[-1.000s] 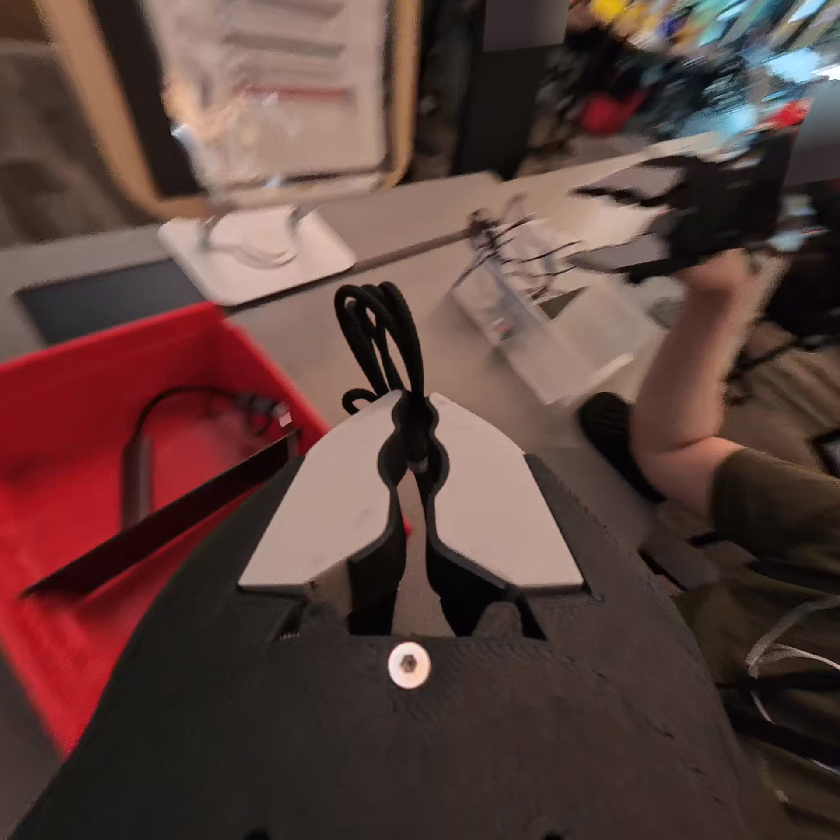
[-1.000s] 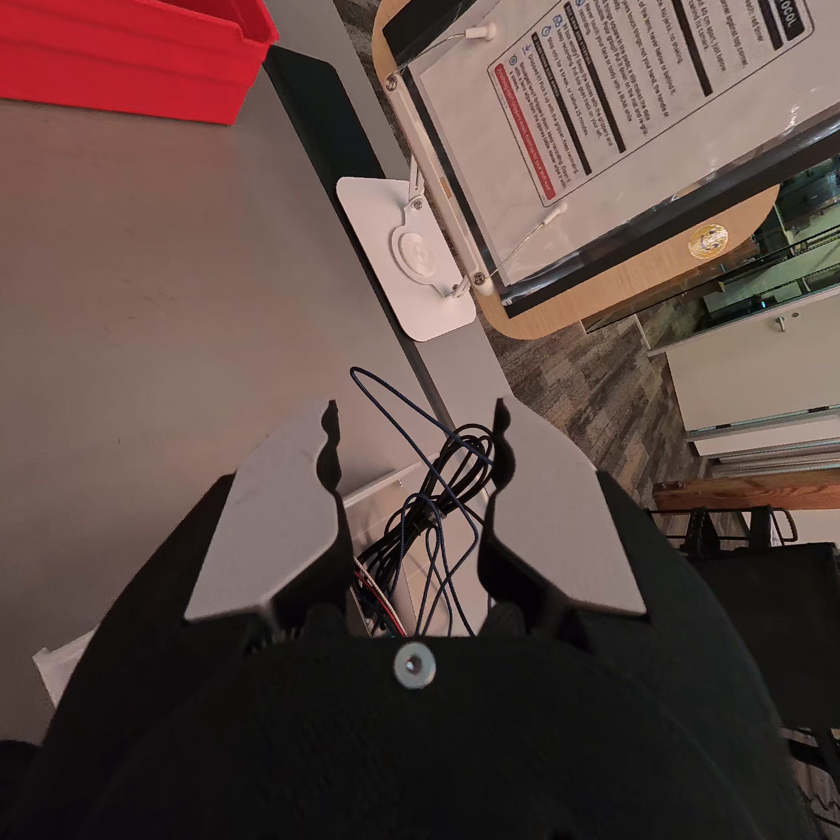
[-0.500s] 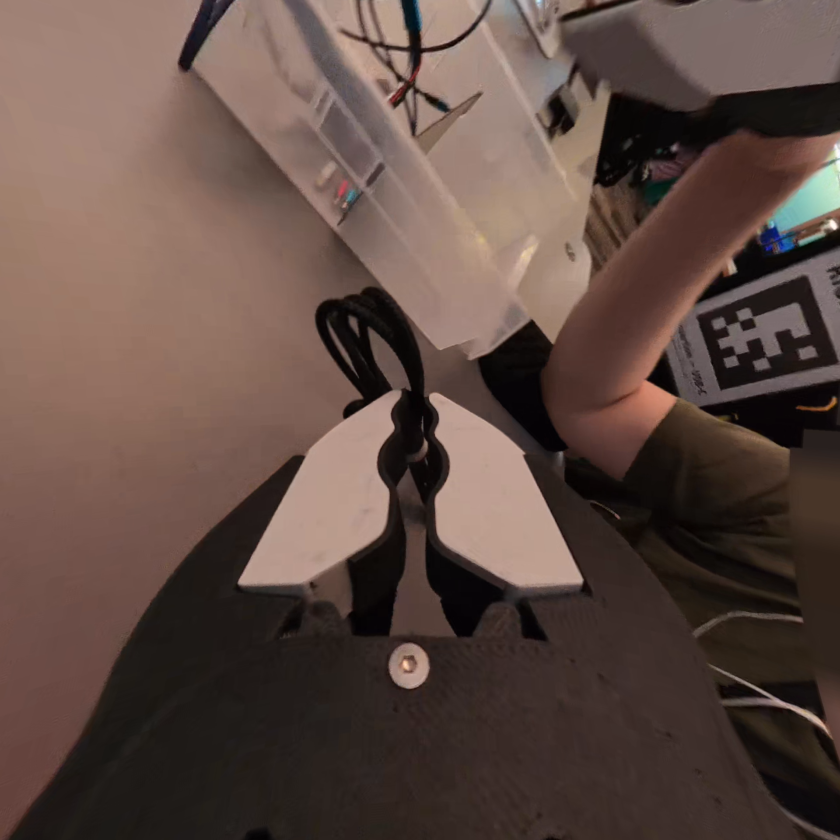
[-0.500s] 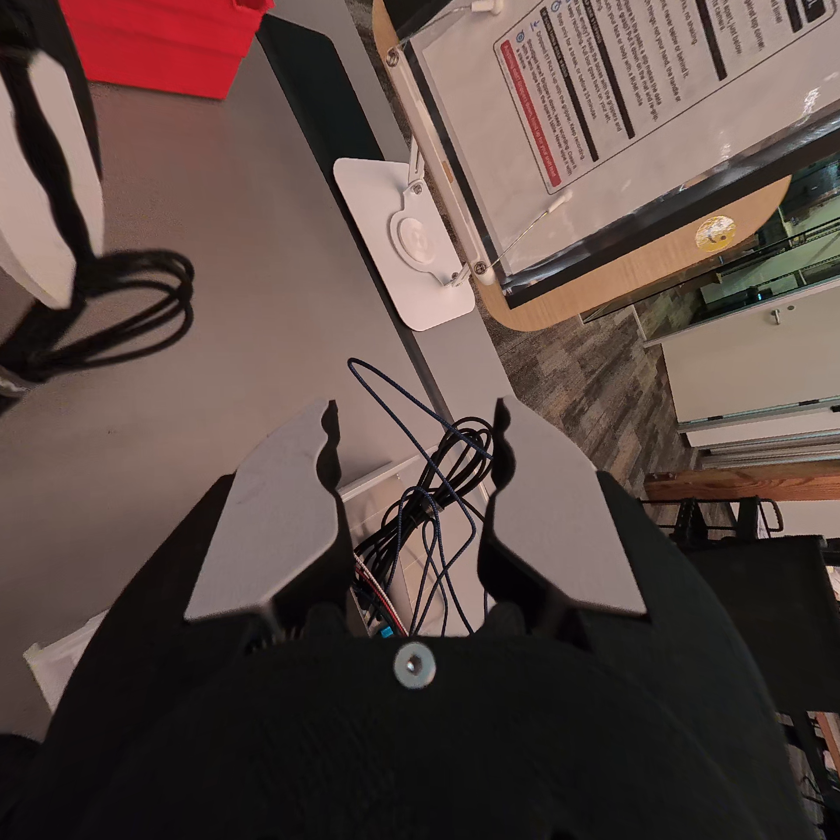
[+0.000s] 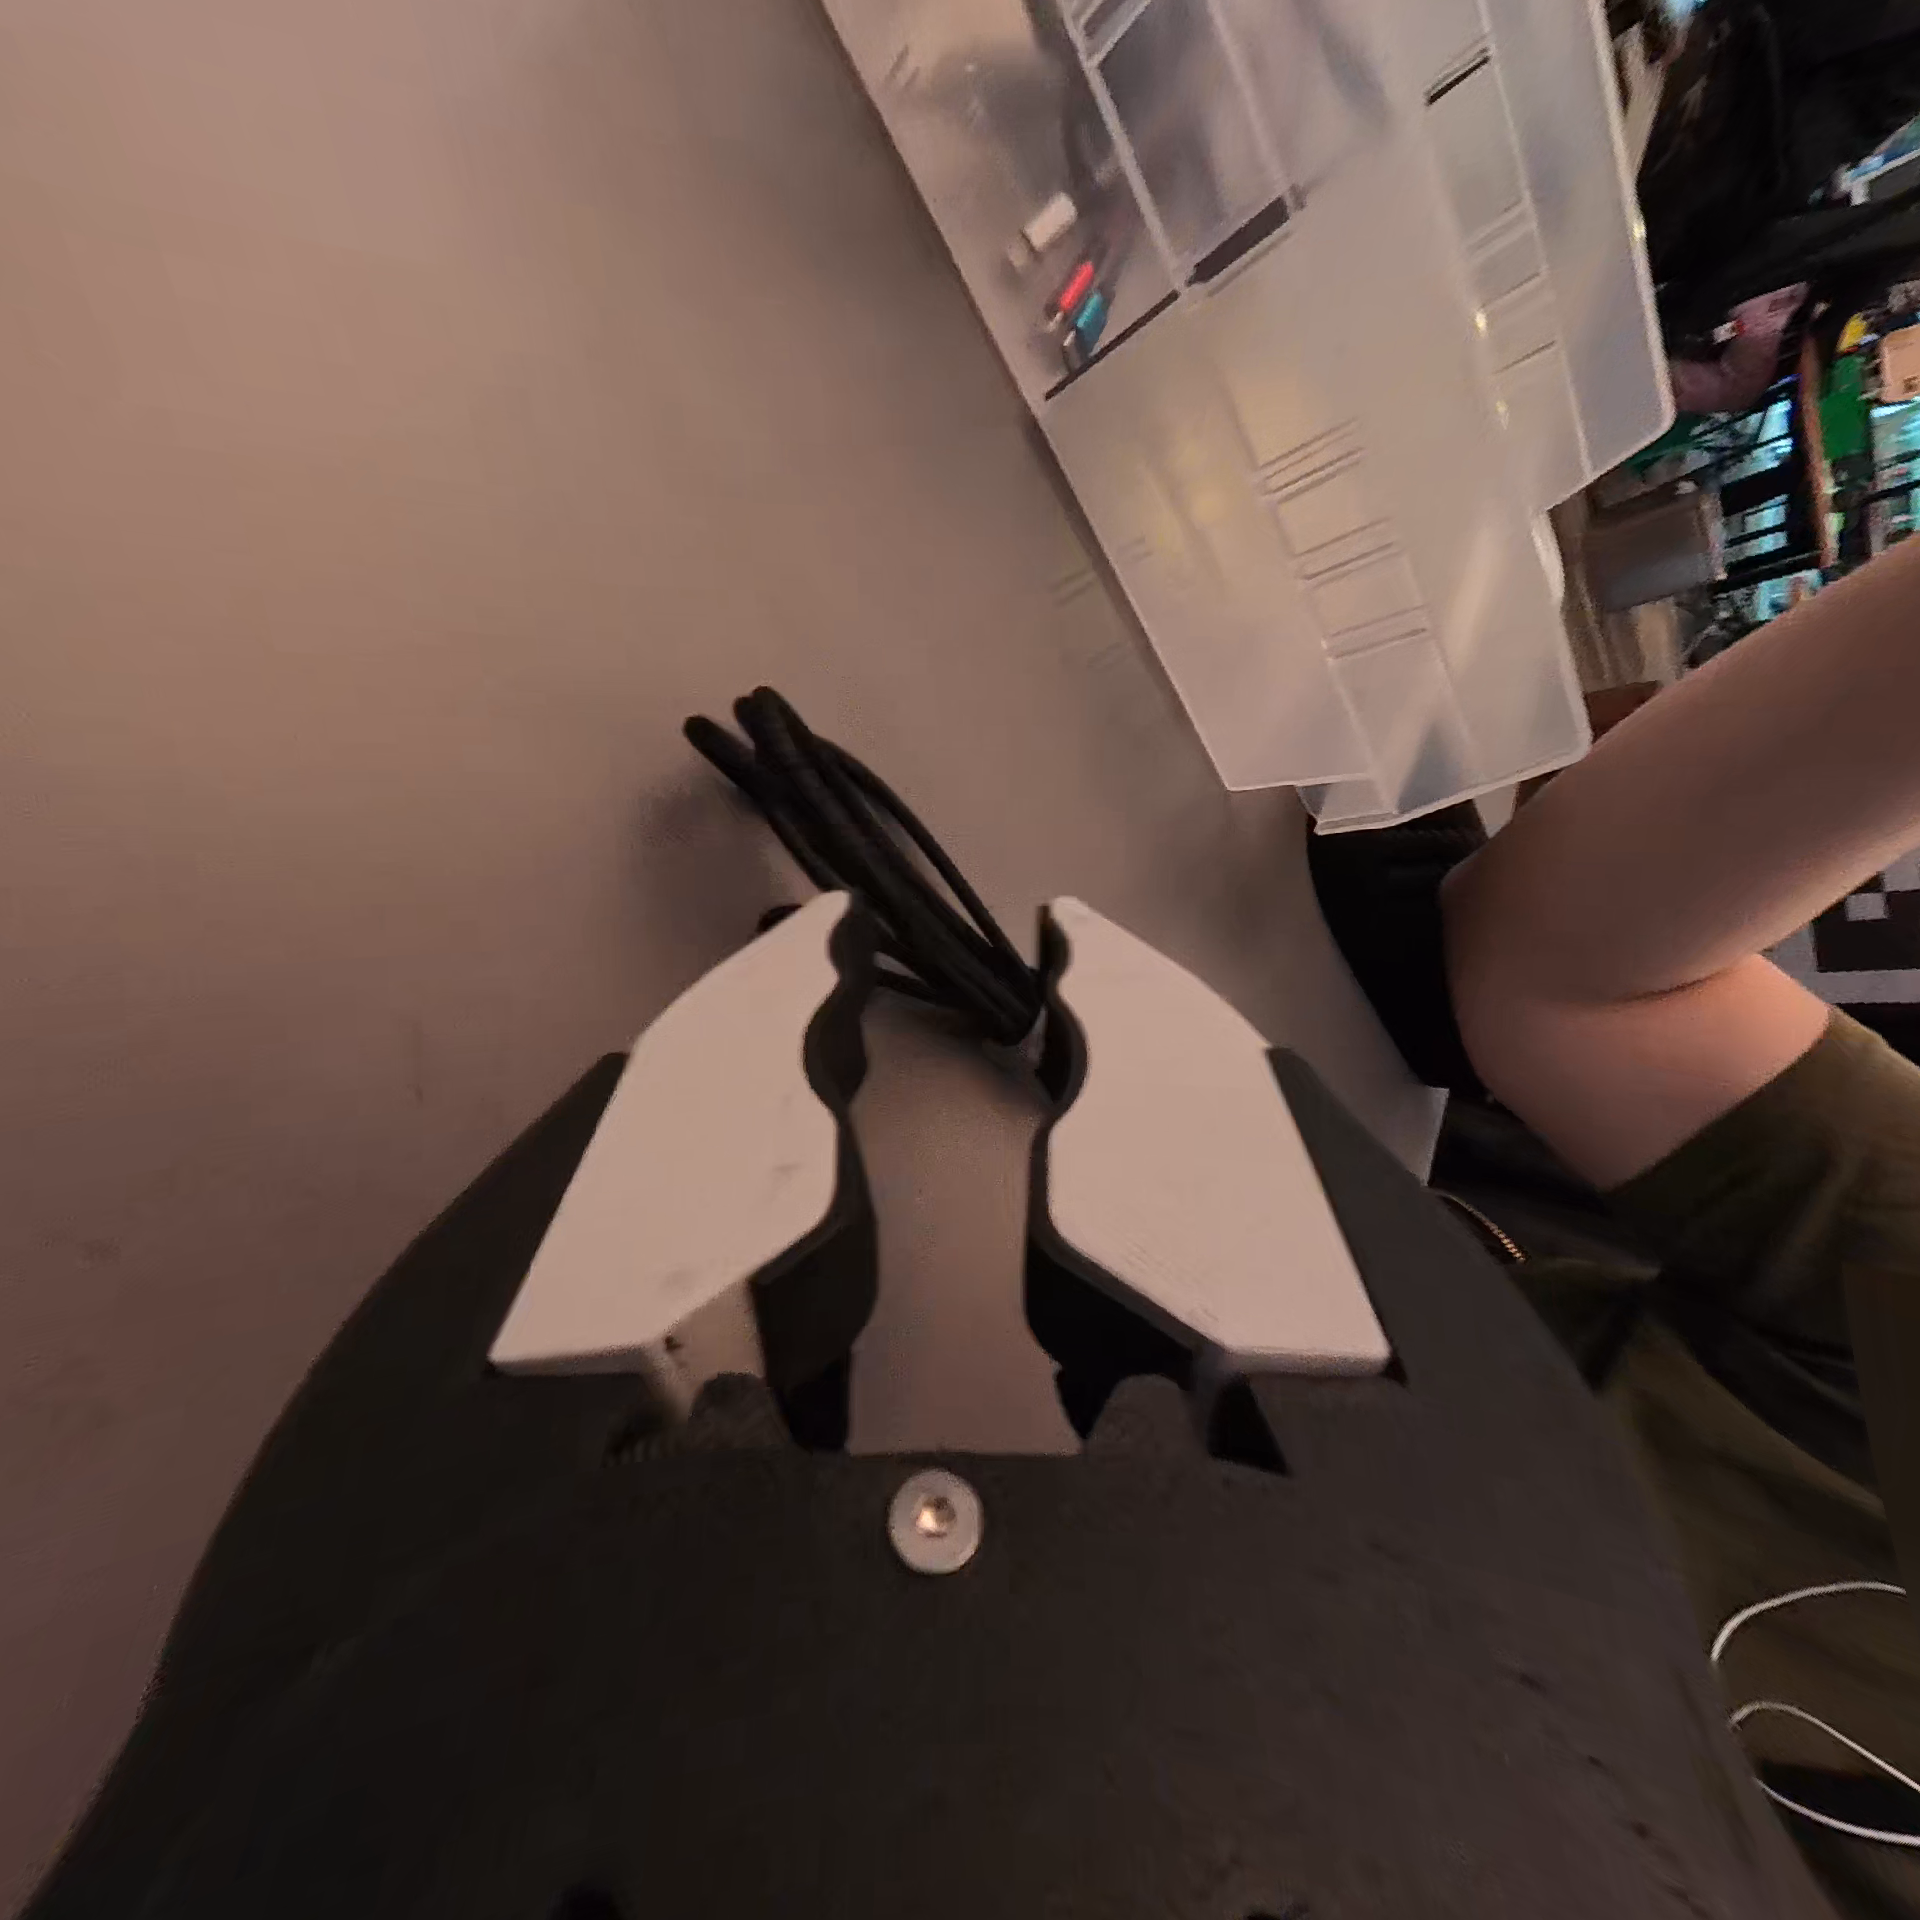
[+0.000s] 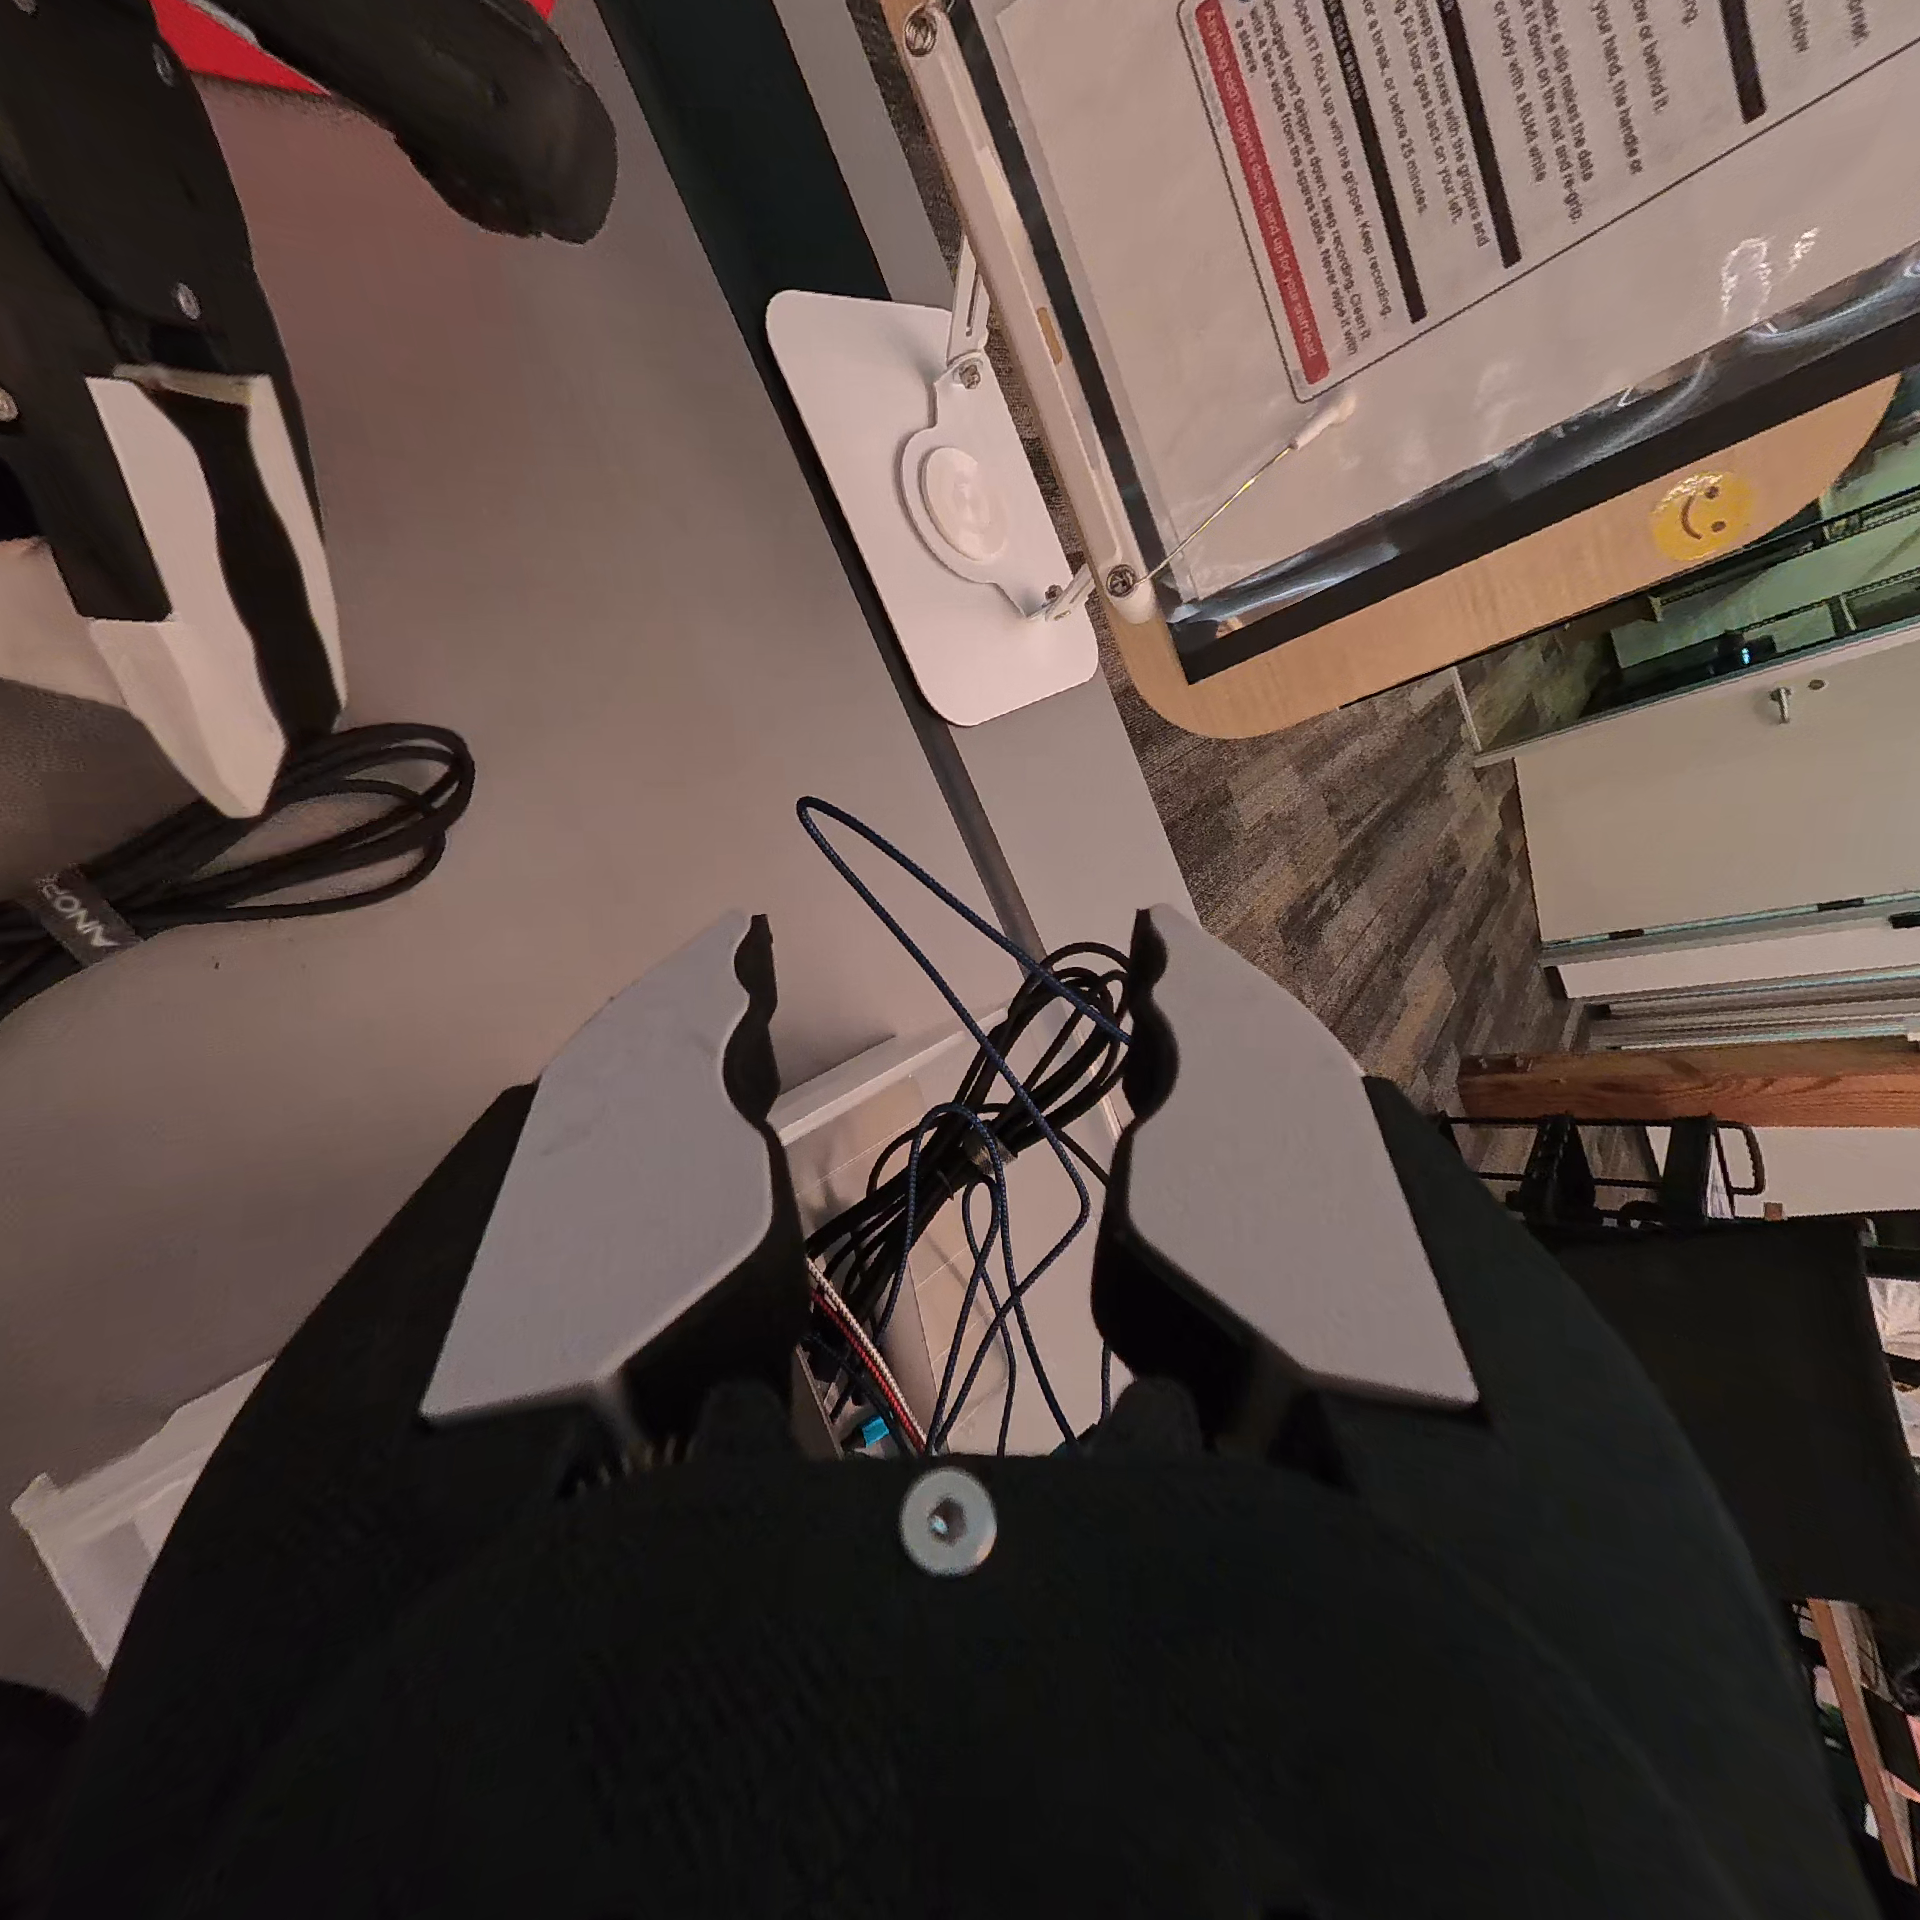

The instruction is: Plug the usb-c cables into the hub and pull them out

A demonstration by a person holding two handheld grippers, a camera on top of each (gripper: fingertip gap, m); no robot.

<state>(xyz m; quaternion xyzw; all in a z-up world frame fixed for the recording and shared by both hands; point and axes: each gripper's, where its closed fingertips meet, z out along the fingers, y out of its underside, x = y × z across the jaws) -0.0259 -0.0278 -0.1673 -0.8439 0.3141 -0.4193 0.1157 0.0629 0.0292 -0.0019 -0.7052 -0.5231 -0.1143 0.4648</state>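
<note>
A coiled black cable, bound with a strap, lies on the grey table. My left gripper is open, with one end of the coil between its fingertips, against the right finger. The right wrist view shows the same coil on the table under the left gripper. My right gripper is open and empty, above a clear bin that holds loose black and blue cables. I cannot make out a hub.
The clear plastic bin stands close to the right of the coil, with small connectors inside. A person's forearm crosses at the right. A white stand base with a sign holder sits at the table's edge. A red bin corner shows behind.
My left gripper swung from the red bin down toward the table beside the clear bin, then opened and let go of the black coil. My right gripper stayed open over the clear bin.
</note>
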